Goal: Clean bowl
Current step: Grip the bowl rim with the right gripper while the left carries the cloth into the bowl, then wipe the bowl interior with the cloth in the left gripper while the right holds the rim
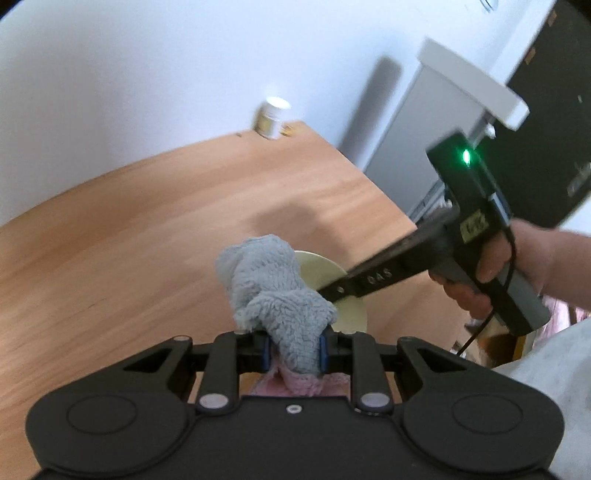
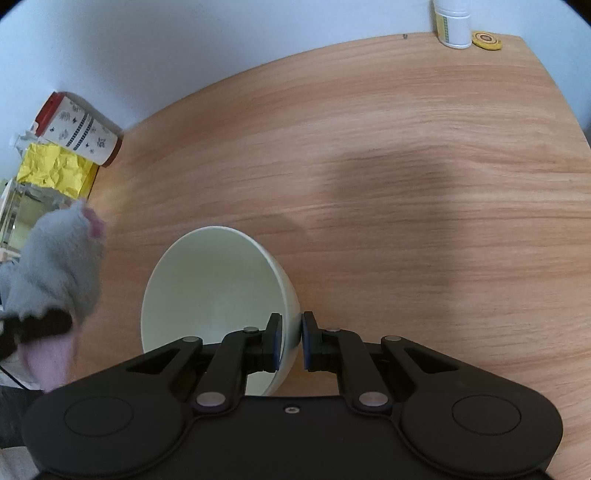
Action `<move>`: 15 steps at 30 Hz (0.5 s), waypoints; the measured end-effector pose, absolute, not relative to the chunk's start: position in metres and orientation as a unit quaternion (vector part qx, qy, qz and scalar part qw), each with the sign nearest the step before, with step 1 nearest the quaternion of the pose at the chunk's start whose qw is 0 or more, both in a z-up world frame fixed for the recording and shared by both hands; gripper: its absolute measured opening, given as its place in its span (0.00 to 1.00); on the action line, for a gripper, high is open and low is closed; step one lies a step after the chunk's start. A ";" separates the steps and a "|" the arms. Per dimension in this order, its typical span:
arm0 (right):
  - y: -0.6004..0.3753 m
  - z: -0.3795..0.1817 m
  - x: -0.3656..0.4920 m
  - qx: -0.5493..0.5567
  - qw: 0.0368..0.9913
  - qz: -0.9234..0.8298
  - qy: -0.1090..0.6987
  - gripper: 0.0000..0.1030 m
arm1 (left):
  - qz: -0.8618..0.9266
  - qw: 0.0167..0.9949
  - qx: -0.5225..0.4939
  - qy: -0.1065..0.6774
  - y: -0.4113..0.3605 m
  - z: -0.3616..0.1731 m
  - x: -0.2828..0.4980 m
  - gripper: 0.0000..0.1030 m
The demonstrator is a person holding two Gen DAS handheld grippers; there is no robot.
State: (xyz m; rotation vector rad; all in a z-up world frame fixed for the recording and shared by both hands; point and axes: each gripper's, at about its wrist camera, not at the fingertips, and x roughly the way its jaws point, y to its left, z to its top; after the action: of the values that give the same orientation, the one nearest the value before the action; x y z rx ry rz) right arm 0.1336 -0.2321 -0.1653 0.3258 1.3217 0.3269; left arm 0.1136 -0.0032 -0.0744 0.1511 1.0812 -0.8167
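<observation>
A pale cream bowl (image 2: 207, 288) is tilted above the wooden table (image 2: 406, 166), and my right gripper (image 2: 291, 341) is shut on its rim, one finger inside and one outside. In the left wrist view the bowl (image 1: 325, 280) shows mostly behind a fluffy grey and pink cloth (image 1: 273, 291). My left gripper (image 1: 294, 350) is shut on that cloth, which bunches up in front of its fingers. The right gripper (image 1: 340, 290) reaches in from the right, held by a person's hand (image 1: 476, 273). The cloth (image 2: 59, 266) appears blurred at the left edge of the right wrist view.
A white bottle (image 2: 452, 24) and a yellow disc (image 2: 487, 40) stand at the table's far corner. A patterned cup with a red lid (image 2: 79, 129) and crumpled yellow paper (image 2: 55, 170) sit at the left edge. A white cabinet (image 1: 424, 122) stands beyond the table.
</observation>
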 end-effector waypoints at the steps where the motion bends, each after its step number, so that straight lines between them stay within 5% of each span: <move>1: -0.232 -0.165 0.133 0.148 0.765 0.151 0.608 0.11 | -0.379 0.774 0.068 0.503 -0.007 -0.076 0.115 0.21; 15: -0.233 -0.154 0.122 0.105 0.773 0.181 0.599 0.11 | -0.364 0.722 0.080 0.583 -0.057 -0.133 0.132 0.21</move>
State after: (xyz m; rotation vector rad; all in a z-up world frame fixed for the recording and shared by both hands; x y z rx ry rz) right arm 0.1218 -0.2328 -0.1538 0.2275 1.2989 0.3925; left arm 0.1318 -0.0570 -0.1333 0.1774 1.2886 -0.8039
